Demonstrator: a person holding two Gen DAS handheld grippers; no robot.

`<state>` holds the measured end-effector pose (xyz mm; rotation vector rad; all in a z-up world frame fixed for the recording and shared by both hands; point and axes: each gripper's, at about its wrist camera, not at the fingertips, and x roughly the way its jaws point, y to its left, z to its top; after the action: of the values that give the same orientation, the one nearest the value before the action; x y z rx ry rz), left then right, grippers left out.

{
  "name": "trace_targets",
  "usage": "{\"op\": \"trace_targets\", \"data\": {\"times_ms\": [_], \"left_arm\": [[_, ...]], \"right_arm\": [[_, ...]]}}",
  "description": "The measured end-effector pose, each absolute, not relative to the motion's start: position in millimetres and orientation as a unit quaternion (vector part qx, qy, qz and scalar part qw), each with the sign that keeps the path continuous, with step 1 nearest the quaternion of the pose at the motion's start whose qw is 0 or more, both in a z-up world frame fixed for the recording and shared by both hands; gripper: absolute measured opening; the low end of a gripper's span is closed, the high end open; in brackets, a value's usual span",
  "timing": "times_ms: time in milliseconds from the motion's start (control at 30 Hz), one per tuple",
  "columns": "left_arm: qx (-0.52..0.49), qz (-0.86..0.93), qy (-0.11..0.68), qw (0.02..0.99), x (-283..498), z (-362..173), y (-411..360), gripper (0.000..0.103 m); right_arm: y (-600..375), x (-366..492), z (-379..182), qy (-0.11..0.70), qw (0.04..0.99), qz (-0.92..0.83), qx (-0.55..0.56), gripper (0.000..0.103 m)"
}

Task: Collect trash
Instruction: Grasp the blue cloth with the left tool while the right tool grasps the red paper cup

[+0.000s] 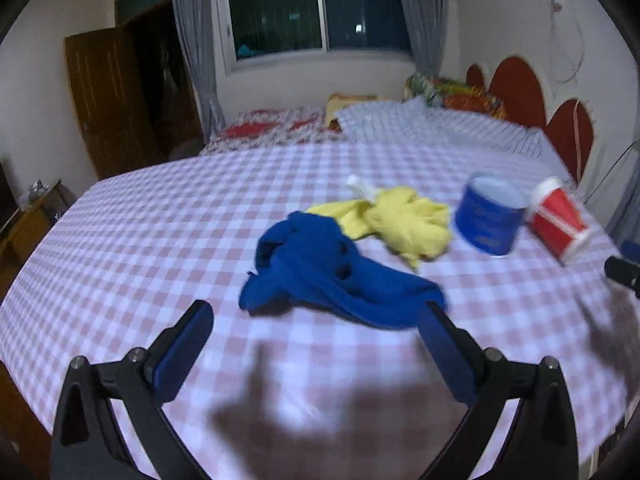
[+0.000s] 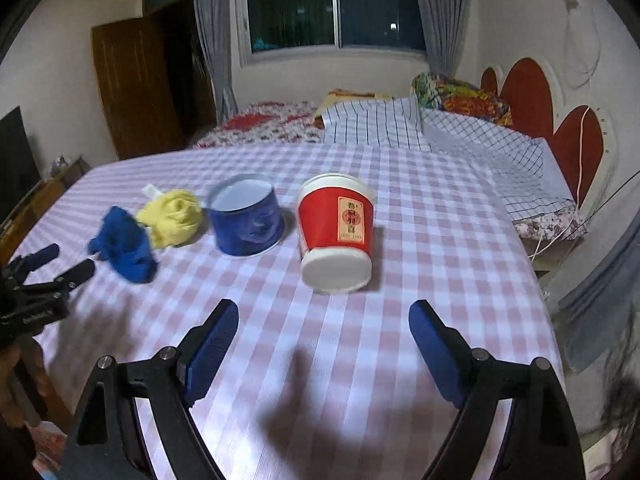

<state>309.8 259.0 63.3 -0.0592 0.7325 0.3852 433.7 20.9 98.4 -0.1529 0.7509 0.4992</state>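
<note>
Spread over a bed: a pink-and-white checked sheet [image 2: 400, 208], with four things in a row across its middle. From left to right in the right wrist view: a crumpled blue cloth [image 2: 124, 244], a bunched yellow cloth [image 2: 172, 216] touching it, a short blue cup [image 2: 246, 220] upright with its mouth up, and a red paper cup [image 2: 336, 232] lying on its side, white base toward the near edge. Behind the yellow cloth, something small and white [image 2: 151, 190], possibly a scrap of paper, too blurred to name. Right tongs [image 2: 322, 332] wide, nothing between the pads, just near of the red cup. Left tongs [image 1: 316, 324] wide too and holding nothing, at the near edge of the blue cloth; right pad overlapping it in view, touching or not impossible to tell.
</note>
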Motion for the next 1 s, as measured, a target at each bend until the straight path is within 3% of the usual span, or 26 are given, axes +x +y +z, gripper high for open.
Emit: {"op": "trace_targets", "data": {"times_ms": [233,333,467,533,567,667,1000], "left_arm": [[-0.034,0.177,0.393,0.902,341.6,48.9,281.1,0.096],[-0.029,0.175,0.403,0.898,349.8,45.8,286.6,0.092],[-0.033,0.156,0.423,0.892,356.2,41.1,287.5,0.071],[-0.025,0.157,0.418,0.895,352.6,43.9,283.7,0.06],[-0.024,0.153,0.416,0.896,352.4,45.1,281.7,0.049],[-0.025,0.147,0.407,0.901,348.1,50.4,278.4,0.032],[0.004,0.113,0.334,0.936,291.2,78.9,230.3,0.027]], "right_arm": [[44.3,475.8,80.0,0.397,0.883,0.239,-0.078,0.088],[50.5,484.4,74.1,0.407,0.878,0.241,-0.079,0.081],[52.5,492.7,66.1,0.417,0.872,0.24,-0.086,0.071],[52.4,496.6,62.9,0.424,0.868,0.246,-0.081,0.058],[50.6,495.8,62.7,0.421,0.87,0.245,-0.08,0.058],[48.8,489.9,63.1,0.413,0.871,0.25,-0.087,0.057],[11.7,434.7,83.2,0.369,0.887,0.269,-0.076,0.056]]}}
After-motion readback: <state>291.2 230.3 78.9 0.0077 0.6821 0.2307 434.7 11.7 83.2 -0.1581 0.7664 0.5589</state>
